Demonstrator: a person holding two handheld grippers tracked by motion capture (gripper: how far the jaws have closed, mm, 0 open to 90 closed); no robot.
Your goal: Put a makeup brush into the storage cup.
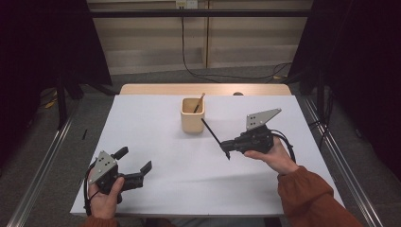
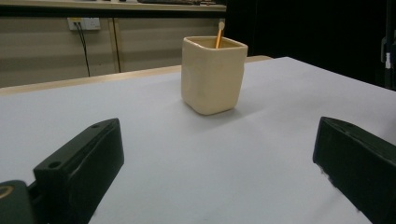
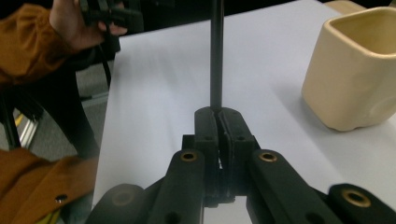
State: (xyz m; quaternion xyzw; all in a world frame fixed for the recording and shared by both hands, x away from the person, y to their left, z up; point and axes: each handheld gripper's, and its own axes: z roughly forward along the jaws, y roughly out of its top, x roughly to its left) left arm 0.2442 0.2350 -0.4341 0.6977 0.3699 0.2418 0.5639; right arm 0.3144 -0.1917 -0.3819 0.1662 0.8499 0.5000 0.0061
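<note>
A cream square cup (image 1: 193,118) stands at the middle back of the white table top (image 1: 189,179), with an orange pencil (image 1: 199,102) leaning inside it. My right gripper (image 1: 226,148) is right of the cup and shut on a thin black pen (image 1: 213,134), which slants up toward the cup. In the right gripper view the black pen (image 3: 216,51) rises from the shut right gripper (image 3: 217,114), with the cup (image 3: 355,70) to its right. My left gripper (image 1: 135,161) rests open near the front left. The left gripper (image 2: 219,158) faces the cup (image 2: 214,74) and the pencil (image 2: 218,35), with nothing between its jaws.
The table's wooden back edge (image 1: 203,89) runs behind the cup. Metal rails (image 1: 340,161) flank the table. Black cables (image 1: 208,74) lie on the floor beyond. In the right gripper view, the other hand (image 3: 74,23) and an orange sleeve (image 3: 28,42) are at the upper left.
</note>
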